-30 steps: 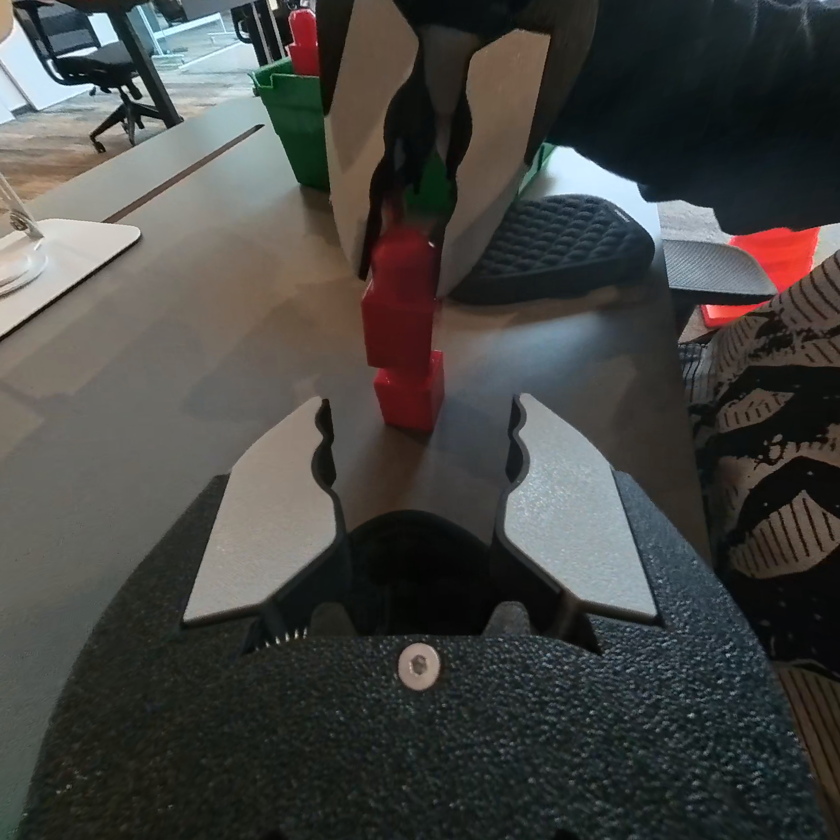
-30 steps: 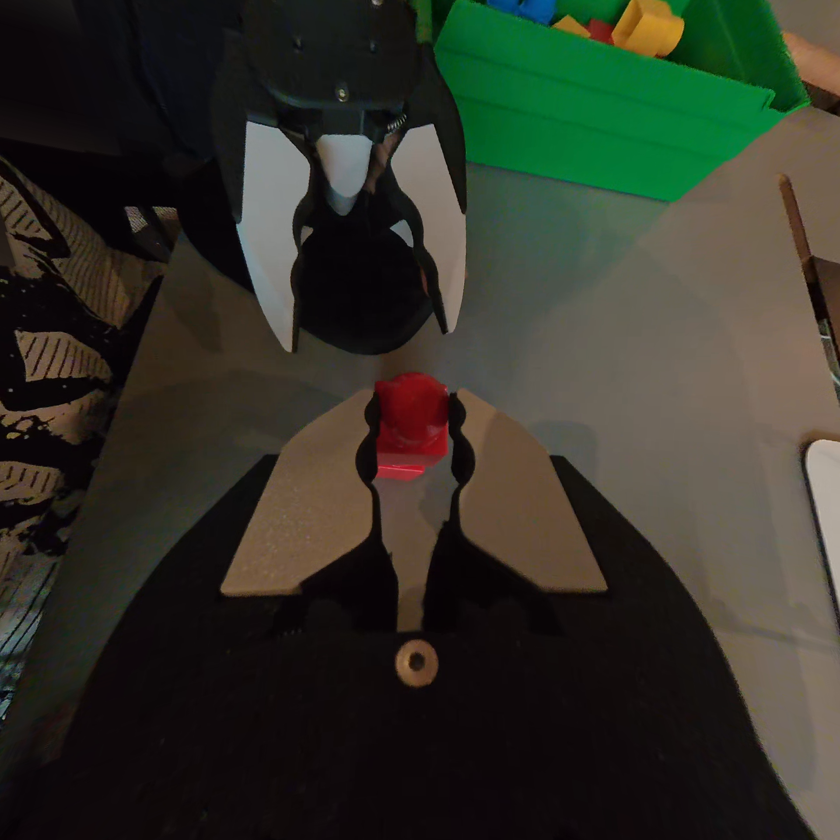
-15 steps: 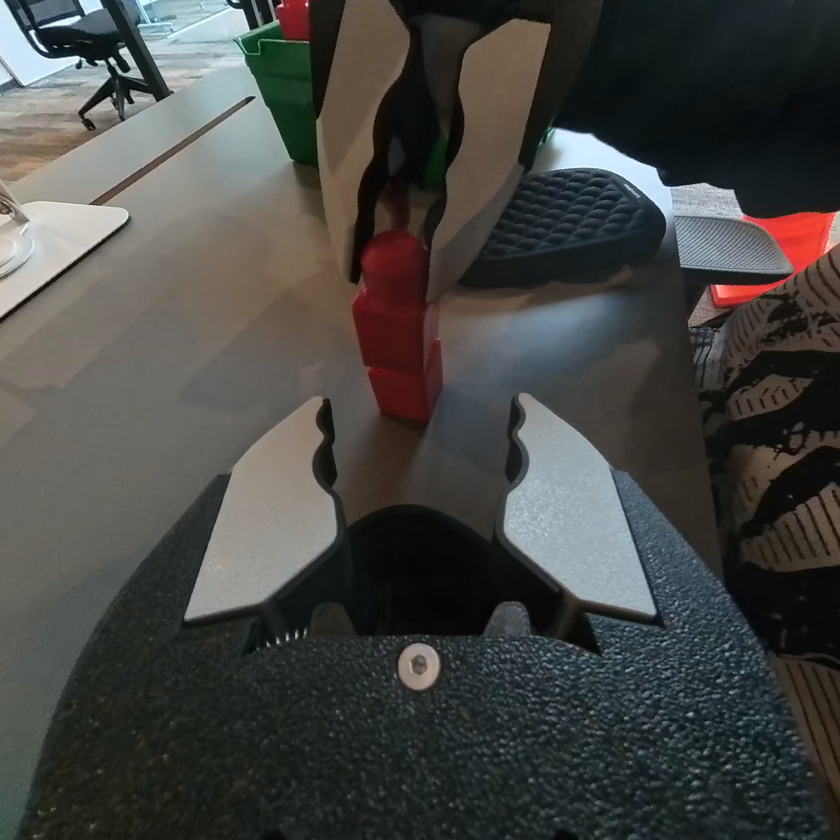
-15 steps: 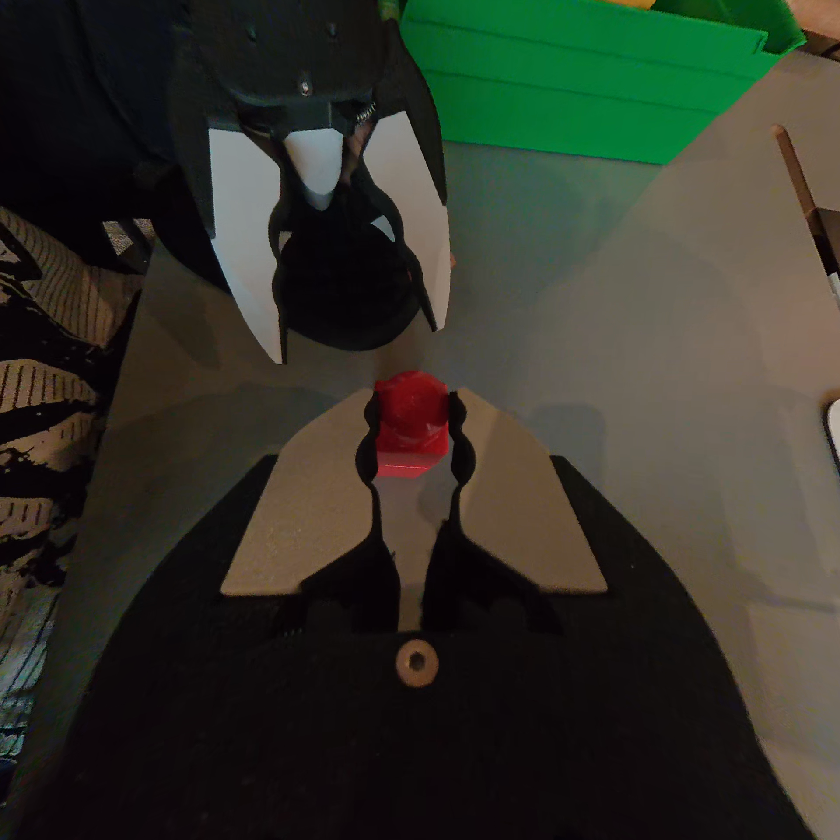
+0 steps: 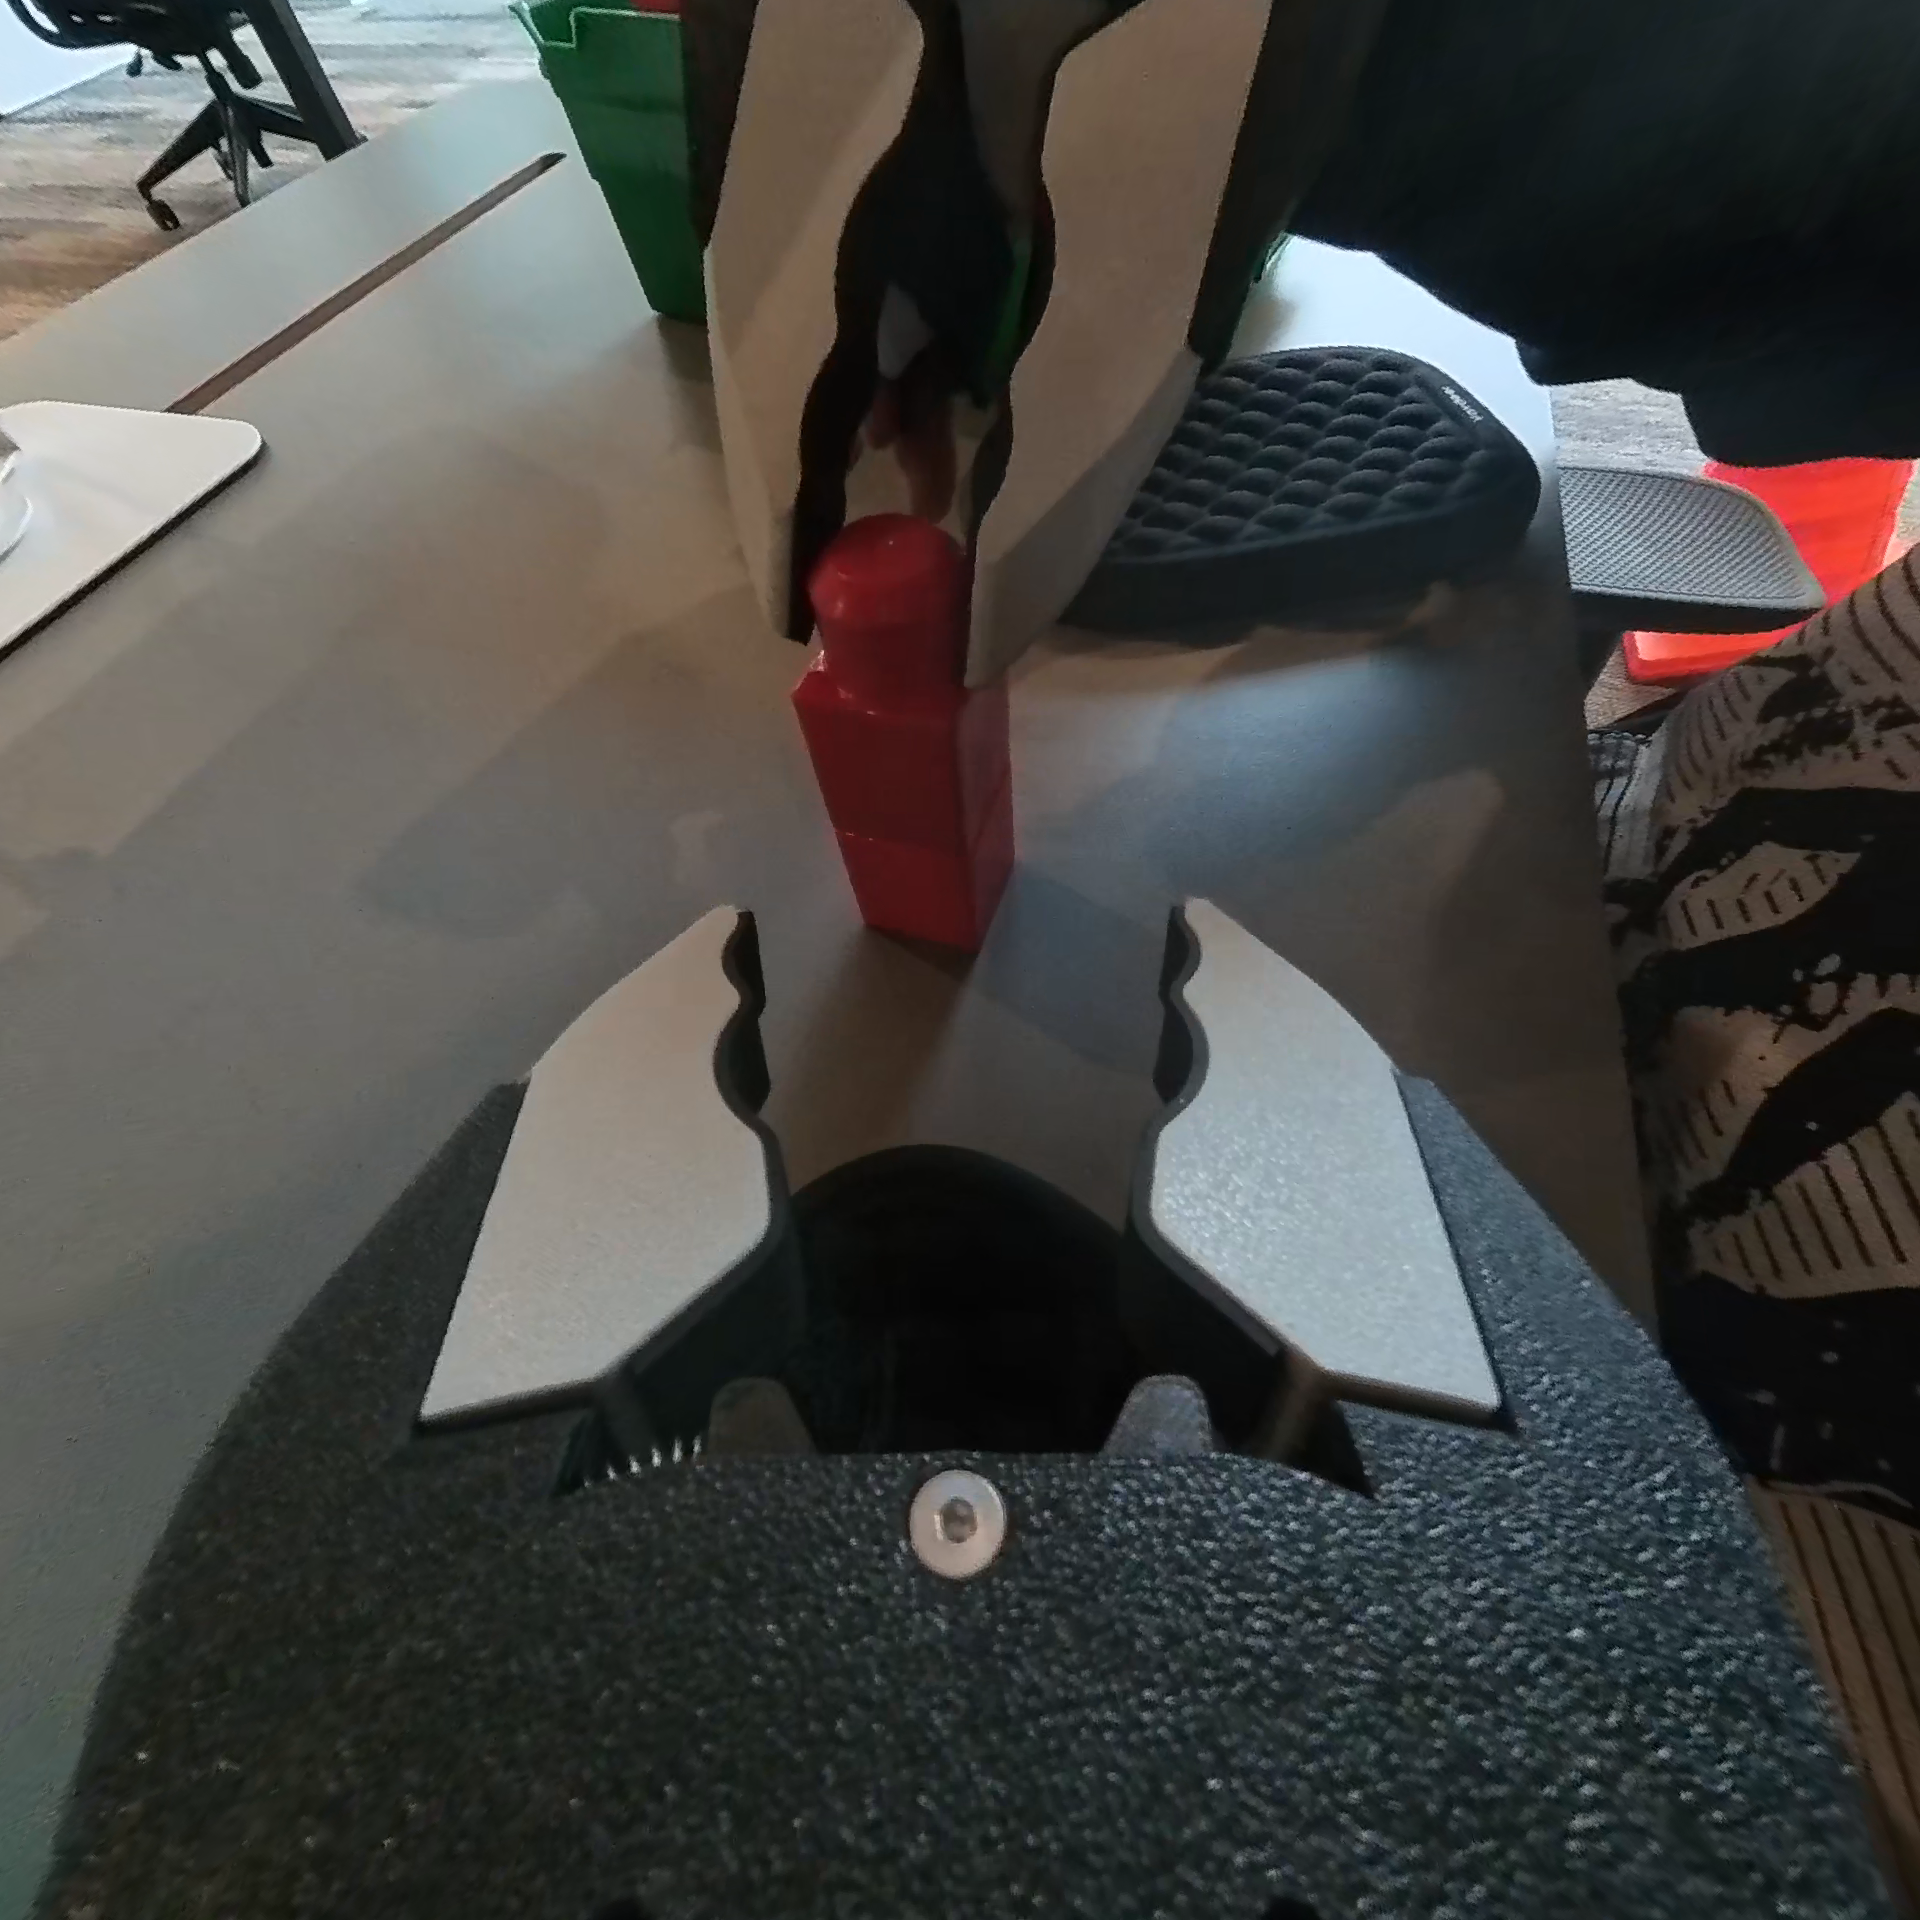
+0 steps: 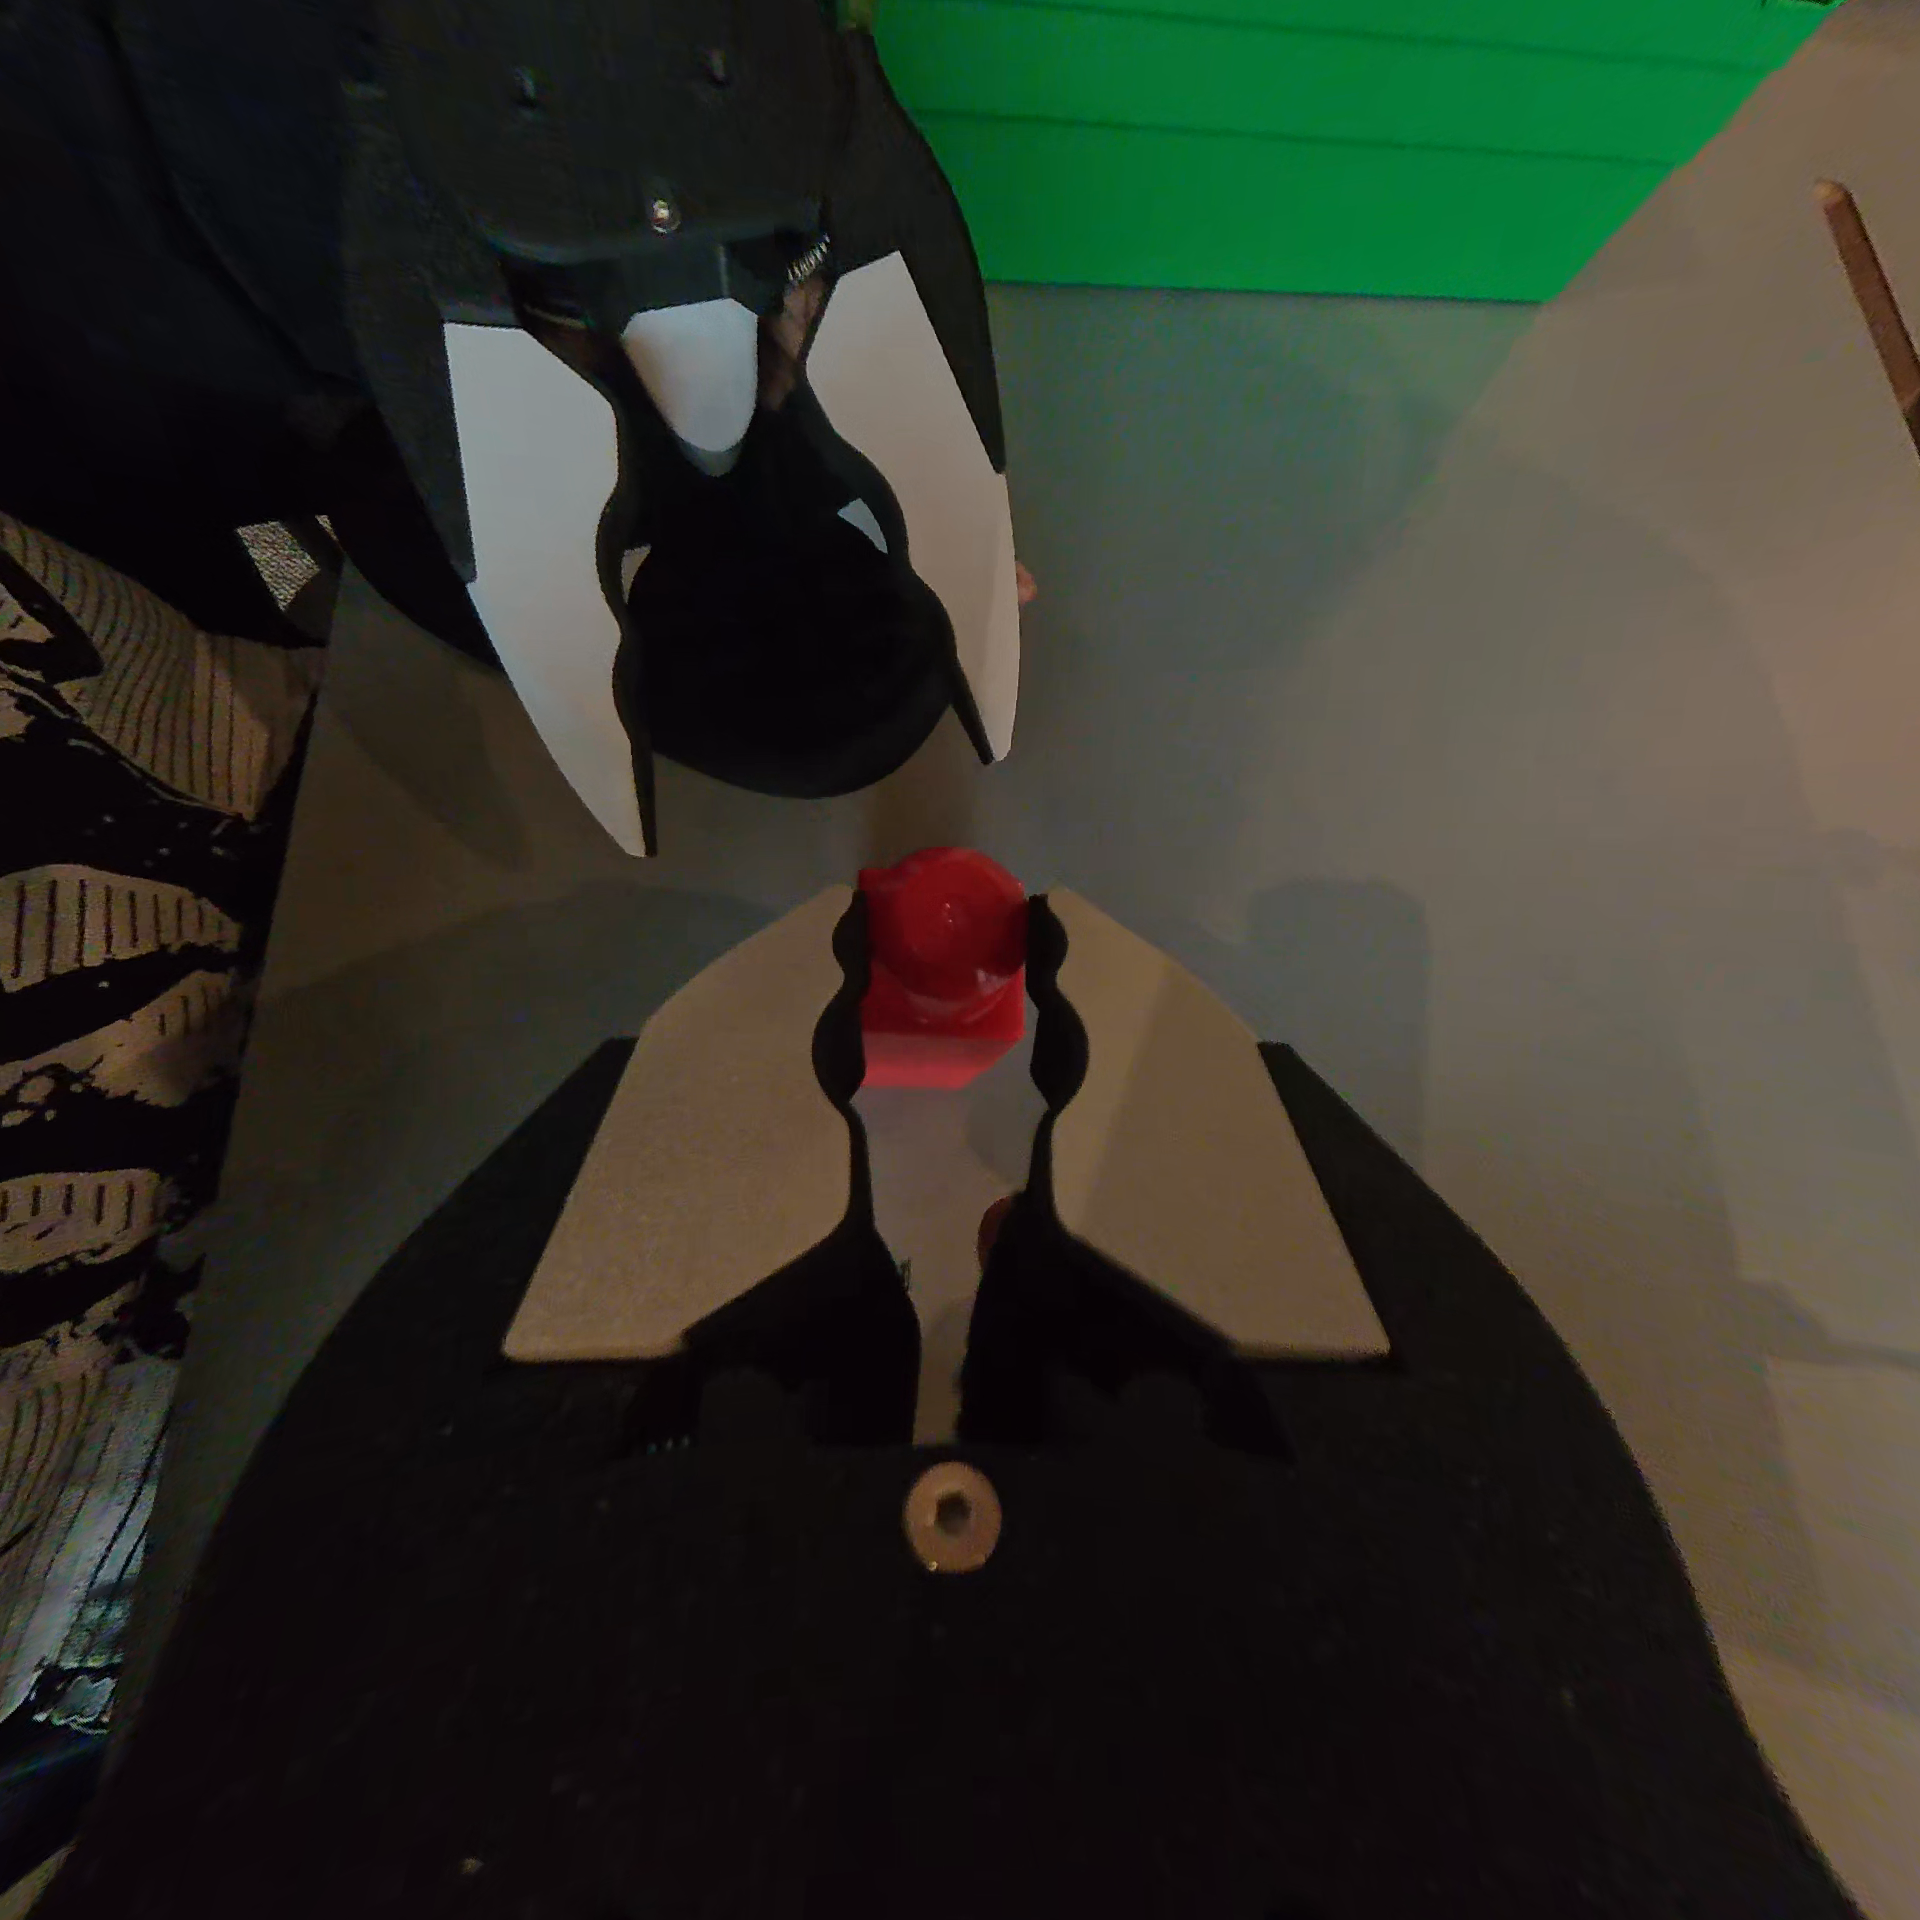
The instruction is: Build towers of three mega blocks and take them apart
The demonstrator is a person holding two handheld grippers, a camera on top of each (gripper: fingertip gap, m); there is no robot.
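A red mega block tower (image 5: pixel 904 800) stands on the grey table (image 5: pixel 416 727), with two blocks showing, one seated on the other. My right gripper (image 6: pixel 945 899) comes down from above and is shut on the round stud of the top red block (image 6: pixel 940 966); in the left wrist view it (image 5: pixel 888 644) hangs over the tower. My left gripper (image 5: pixel 961 914) is open and empty, low on the table, its fingertips either side of the tower's base without touching it. It also shows in the right wrist view (image 6: pixel 821 800), beyond the tower.
A green bin (image 5: pixel 644 156) of blocks stands behind the tower, also in the right wrist view (image 6: pixel 1247 156). A black mesh pad (image 5: pixel 1299 488) lies at the right rear. A white flat base (image 5: pixel 104 488) sits at the left. A person's patterned clothing (image 5: pixel 1766 935) is at the table's right edge. The left gripper's tips are roughly 5 cm from the right gripper's.
The right gripper has pushed the top red block down onto the lower one, closing the offset between them. The left gripper has stayed open and come slightly closer.
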